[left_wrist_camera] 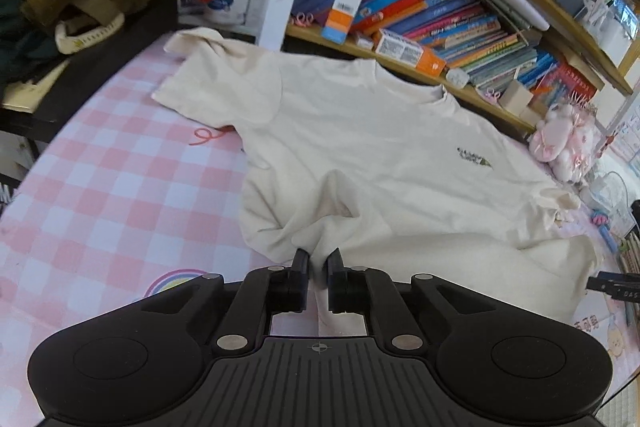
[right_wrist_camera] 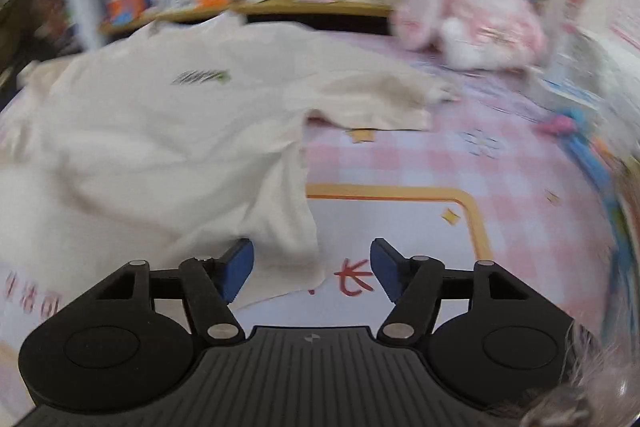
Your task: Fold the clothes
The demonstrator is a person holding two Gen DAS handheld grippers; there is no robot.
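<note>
Cream short-sleeved T-shirt (left_wrist_camera: pixel 360 147) lies face up on the desk (left_wrist_camera: pixel 120 195), which is covered by a pink-and-white checked mat. Fabric plain, lightly wrinkled, with a raised fold running up from the hem. Small dark green emblem (left_wrist_camera: pixel 474 158) on the chest; it may contain lettering, too small to read.

Long axis of the shirt runs from the near edge of the desk to the far edge: hem near, round collar (left_wrist_camera: pixel 412 83) far, against the bookshelf (left_wrist_camera: pixel 440 83). One sleeve (left_wrist_camera: pixel 208 75) spreads flat toward the far left corner; the other sleeve (right_wrist_camera: pixel 380 95) lies crumpled on the right side.

Left tool (left_wrist_camera: pixel 318 259): clenched on a pinch of the hem at the near edge, cloth bunched between the fingers.

Right tool (right_wrist_camera: pixel 312 259): released, jaws wide apart, blue pads (right_wrist_camera: pixel 240 263) visible. The bottom right corner of the shirt lies between the fingers, untouched by the right-hand pad; contact on the left-hand pad cannot be determined. Right wrist view heavily motion-blurred.

Mat print near the right tool: orange-bordered white panel (right_wrist_camera: pixel 400 227) with a red handwritten-style character, partly covered. Book spines on the shelf carry text, not legible. Pink plush toy (right_wrist_camera: pixel 472 23) sits at the far right of the desk.
</note>
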